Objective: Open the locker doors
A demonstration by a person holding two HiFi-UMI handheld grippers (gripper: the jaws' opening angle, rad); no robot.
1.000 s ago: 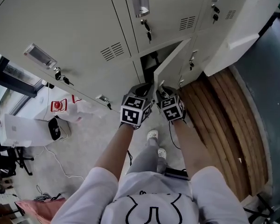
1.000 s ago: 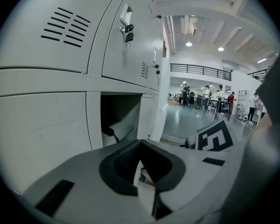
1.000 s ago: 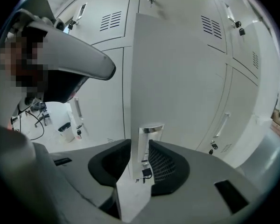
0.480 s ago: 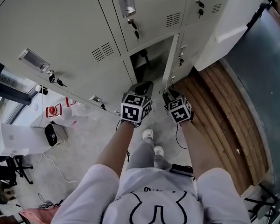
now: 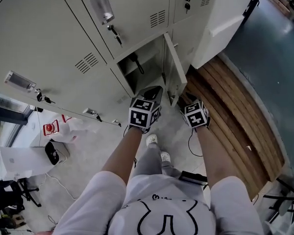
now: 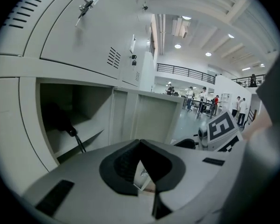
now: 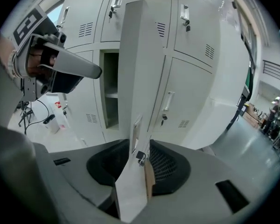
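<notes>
Right gripper (image 7: 136, 146) has its jaws apart; they have just been opening. The free edge of the locker door (image 7: 133, 78) stands between the pads, which do not seem to press on it. A small key (image 7: 140, 156) hangs from the door's lock, just beside the right pad.

The door is swung wide, at twelve o'clock from this gripper. The open compartment (image 5: 142, 65) lies at eleven o'clock. The closed neighbour locker (image 7: 191, 92) is at one o'clock, just behind the door.

Left gripper (image 6: 140, 146) has its jaws together at the tips and carries nothing. It is at nine o'clock of the right one and points toward the compartment.

I judge two risks. With no grip on it, the door may swing on and knock the neighbour locker, or drift back. Also, if the gripper is pulled away sideways, a pad may catch the key.

Both forearms are stretched forward, side by side. Both grippers tilt down and forward, with their marker cubes near each other.
</notes>
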